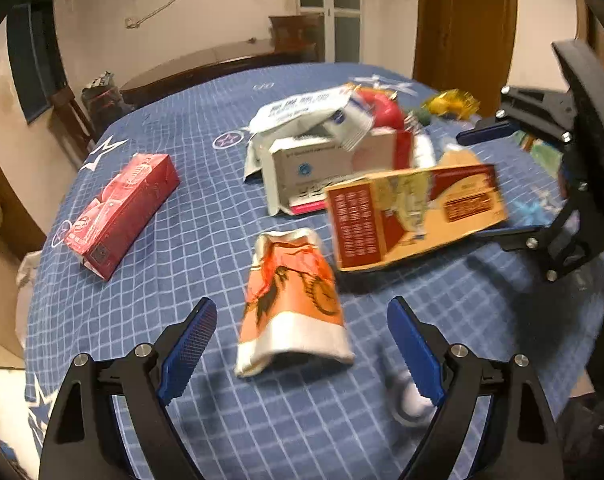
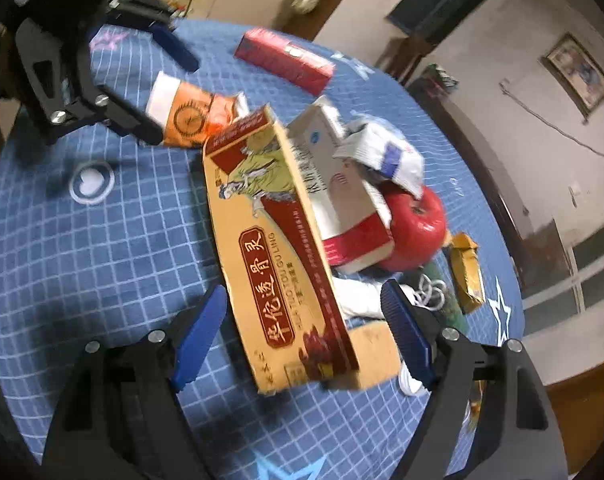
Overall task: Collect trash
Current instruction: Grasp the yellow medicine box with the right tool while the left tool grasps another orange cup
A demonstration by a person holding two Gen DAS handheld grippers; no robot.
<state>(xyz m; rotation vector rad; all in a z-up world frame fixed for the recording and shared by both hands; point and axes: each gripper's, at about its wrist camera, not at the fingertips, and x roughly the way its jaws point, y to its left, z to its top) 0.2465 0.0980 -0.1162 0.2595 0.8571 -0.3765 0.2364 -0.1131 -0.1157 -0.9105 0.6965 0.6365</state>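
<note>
Room: dim, beige walls, wooden door + dark wood furniture behind the desk.
Desk (image 1: 150,320): round, blue cloth w/ white grid + star prints.
Left gripper (image 1: 302,344): fingers spread wide, holding nothing; crumpled orange-and-white paper cup lies on its side between them, not touched.
Orange-and-white paper cup (image 1: 294,304): mouth toward the left cam, flattened end pointing away; in right view (image 2: 190,114) it sits far ahead, partly behind the left gripper's lower finger (image 2: 130,116).
Right gripper (image 2: 304,328): fingers released, wide apart; near end of the long tan-and-red cardboard box sits between them. Contact w/ either finger: can't tell.
Tan-and-red cardboard box (image 2: 278,248): long, printed w/ a figure + Chinese text, tilted, runs fwd from the right fingers toward the pile; in left view (image 1: 414,216) ahead-right, blurred.
Pile past the box: white-and-red carton (image 2: 342,208) leaning on a red apple-shaped object (image 2: 418,232); crumpled white plastic pouch w/ blue print (image 2: 382,152) on top.
Red rectangular carton (image 1: 122,212): flat, ahead-left of the left fingers, well apart from the pile.
Gold foil wrapper (image 2: 468,272): ahead-right of the right fingers, beside the red object.
White coiled cord (image 2: 428,292): just beyond the right-hand finger tip.
</note>
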